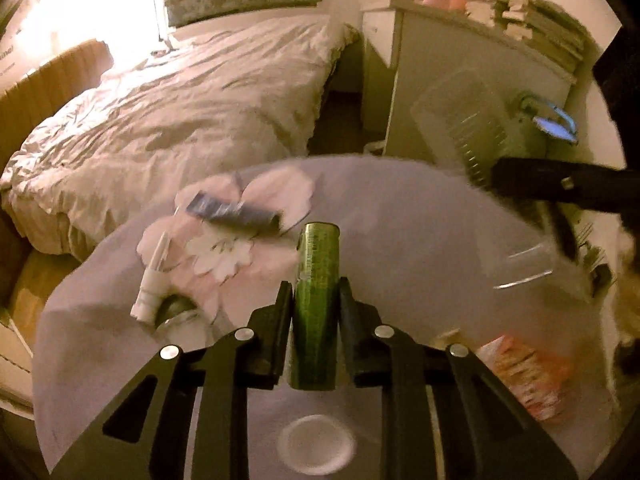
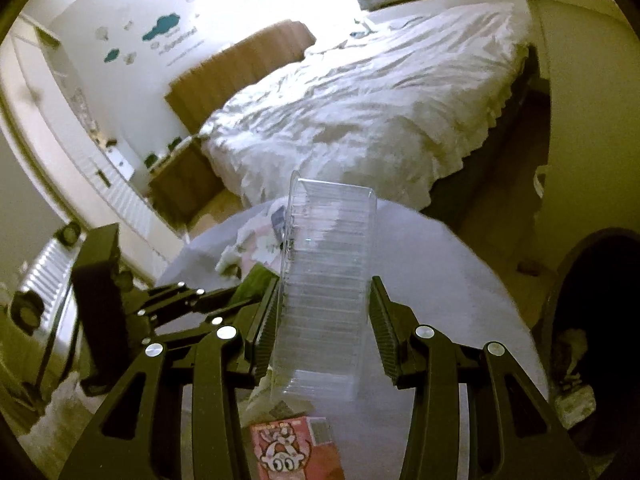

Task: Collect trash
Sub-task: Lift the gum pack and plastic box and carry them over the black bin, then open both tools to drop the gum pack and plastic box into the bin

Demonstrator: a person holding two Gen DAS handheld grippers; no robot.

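Note:
My left gripper (image 1: pixel 315 286) is shut on a green drink carton (image 1: pixel 317 280) and holds it above the round grey table (image 1: pixel 400 208). My right gripper (image 2: pixel 325 284) is shut on a clear plastic clamshell tray (image 2: pixel 326 280), lifted over the table (image 2: pixel 420 248); the tray also shows blurred at the right of the left wrist view (image 1: pixel 460 120). On the table lie crumpled pink and white tissues (image 1: pixel 224 248), a dark blue wrapper (image 1: pixel 236 212), a white tube (image 1: pixel 154 276), a white lid (image 1: pixel 316 444) and a red snack packet (image 2: pixel 296 450).
A bed with a rumpled white duvet (image 1: pixel 180 112) stands beyond the table. A white cabinet (image 1: pixel 440 64) stacked with books and toys is at the right. A wooden headboard (image 2: pixel 240 68) and a radiator (image 2: pixel 116 196) line the wall. A dark bin (image 2: pixel 596 300) stands at the right.

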